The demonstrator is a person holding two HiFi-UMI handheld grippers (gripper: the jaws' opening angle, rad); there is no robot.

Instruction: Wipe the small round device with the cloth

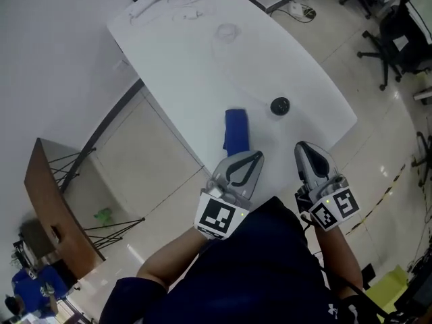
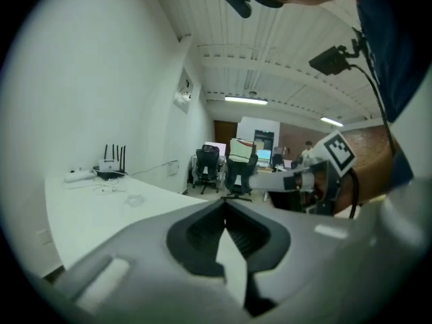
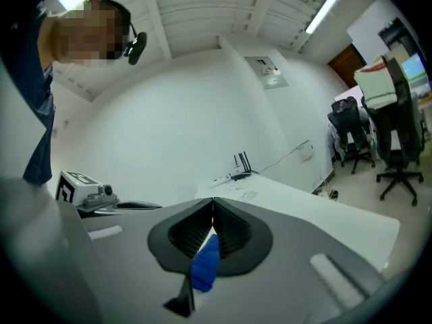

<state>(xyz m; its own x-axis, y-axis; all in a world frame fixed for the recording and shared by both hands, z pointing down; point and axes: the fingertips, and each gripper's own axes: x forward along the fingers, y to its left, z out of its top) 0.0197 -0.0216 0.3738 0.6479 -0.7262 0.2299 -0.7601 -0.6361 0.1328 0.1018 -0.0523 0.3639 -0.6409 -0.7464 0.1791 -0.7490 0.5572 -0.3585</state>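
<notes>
Left gripper (image 1: pixel 255 156) and right gripper (image 1: pixel 302 147) both with jaws pressed together, nothing between them. Blue seen through the gap behind the right tips in the right gripper view, judged to be only the cloth lying beyond, not a grip.

Cloth (image 1: pixel 236 129) folded in a strip on the white table (image 1: pixel 202 59), just at twelve o'clock of the left gripper. Small round device (image 1: pixel 280 106) black, at two o'clock of the cloth and apart from it, at eleven o'clock of the right gripper.

Likely trouble from here:
- Coming down on the cloth with jaws this tight: pushes it along the table instead of taking it. Needs opening first.
- Pinching only the top fold: leaves the rest trailing, so a bare jaw tip may reach the device and scrape it.
- Wiping a light, loose device with nothing steadying it: probably slides it toward the table edge at four o'clock, perhaps off.
</notes>
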